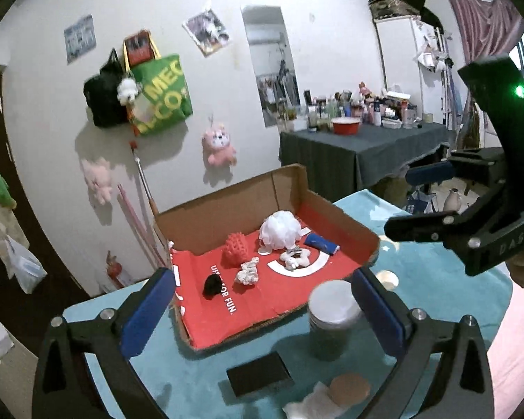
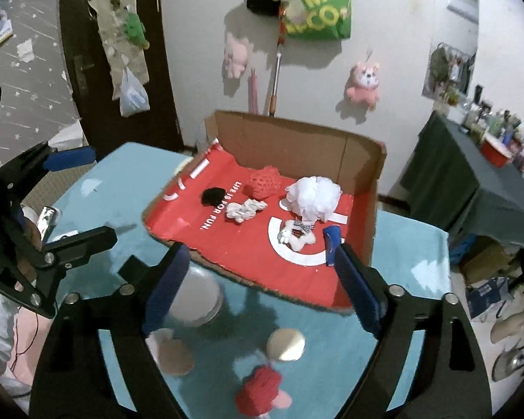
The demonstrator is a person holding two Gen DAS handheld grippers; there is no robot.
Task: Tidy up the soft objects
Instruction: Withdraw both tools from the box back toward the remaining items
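Observation:
A shallow cardboard box point(image 1: 335, 214) point(image 2: 297, 139) with a red lining sits on the teal-covered table. In it lie a white mesh puff point(image 1: 279, 228) point(image 2: 314, 195), a red spiky ball point(image 1: 235, 249) point(image 2: 263, 181), a white rag knot point(image 1: 248, 270) point(image 2: 244, 209), a black pompom point(image 1: 213, 285) point(image 2: 213, 195), a small plush toy point(image 1: 295, 258) point(image 2: 295, 235) and a blue roll point(image 1: 321, 243) point(image 2: 332, 244). My left gripper point(image 1: 262, 310) is open and empty above the table before the box. My right gripper point(image 2: 262, 289) is open and empty too. A red plush point(image 2: 260, 389) and a tan round pad point(image 2: 284, 344) lie below it.
A lidded jar point(image 1: 332, 317) point(image 2: 195, 296) stands by the box's near edge. A black sponge point(image 1: 260, 373) and a tan pad on white cloth point(image 1: 347, 387) lie near me. A cluttered dark table point(image 1: 359, 146) stands behind. Bags and plush toys hang on the wall.

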